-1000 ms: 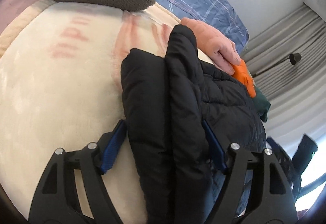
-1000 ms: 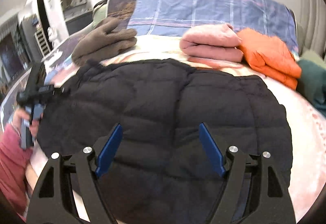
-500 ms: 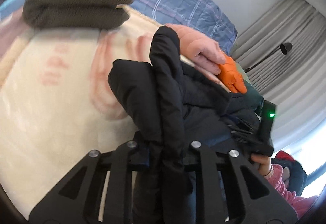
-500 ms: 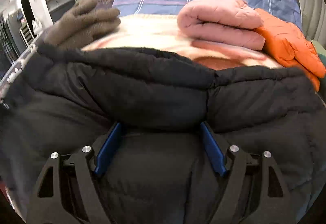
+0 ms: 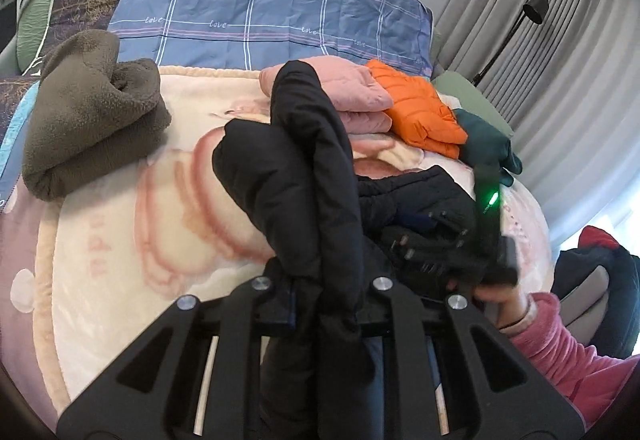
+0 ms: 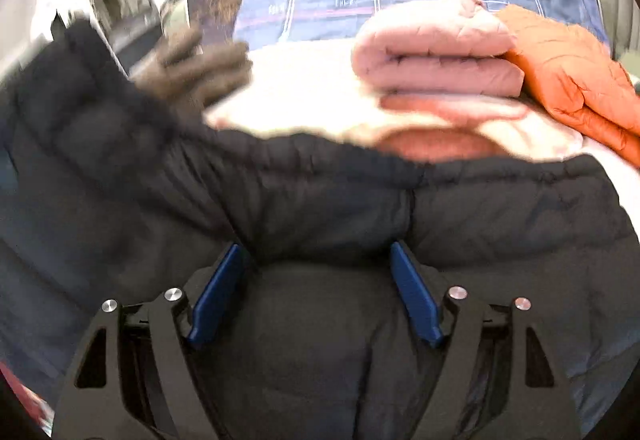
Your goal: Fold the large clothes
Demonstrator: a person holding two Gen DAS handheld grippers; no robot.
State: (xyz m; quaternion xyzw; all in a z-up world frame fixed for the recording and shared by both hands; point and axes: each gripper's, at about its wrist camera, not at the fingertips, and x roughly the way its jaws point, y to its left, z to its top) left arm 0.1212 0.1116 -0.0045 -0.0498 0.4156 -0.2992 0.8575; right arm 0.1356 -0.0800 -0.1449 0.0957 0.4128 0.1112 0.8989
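Note:
A black puffer jacket (image 5: 296,168) lies on the cream blanket (image 5: 120,240) of a bed. My left gripper (image 5: 324,304) is shut on a bunched fold of it, and the fold stands lifted off the blanket. My right gripper (image 6: 316,280) sits low over the jacket (image 6: 480,220) near its far hem. Its jaws are closing with padded fabric bulging between the blue pads (image 6: 216,292), which still stand wide apart. In the left wrist view a hand in a pink sleeve (image 5: 560,340) holds that tool, with its green light (image 5: 491,196) showing.
Folded clothes sit along the far side of the bed: a brown fleece (image 5: 88,120) at the left, then a pink jacket (image 5: 352,96), an orange one (image 5: 420,108) and a dark green one (image 5: 488,144). Behind them lies a blue plaid cover (image 5: 260,8). Grey curtains (image 5: 560,40) and a lamp (image 5: 536,8) stand at the right.
My left gripper closed on the jacket fold, then rose and rolled with it. My right gripper slid forward over the jacket to its far hem, and its jaws narrowed a little.

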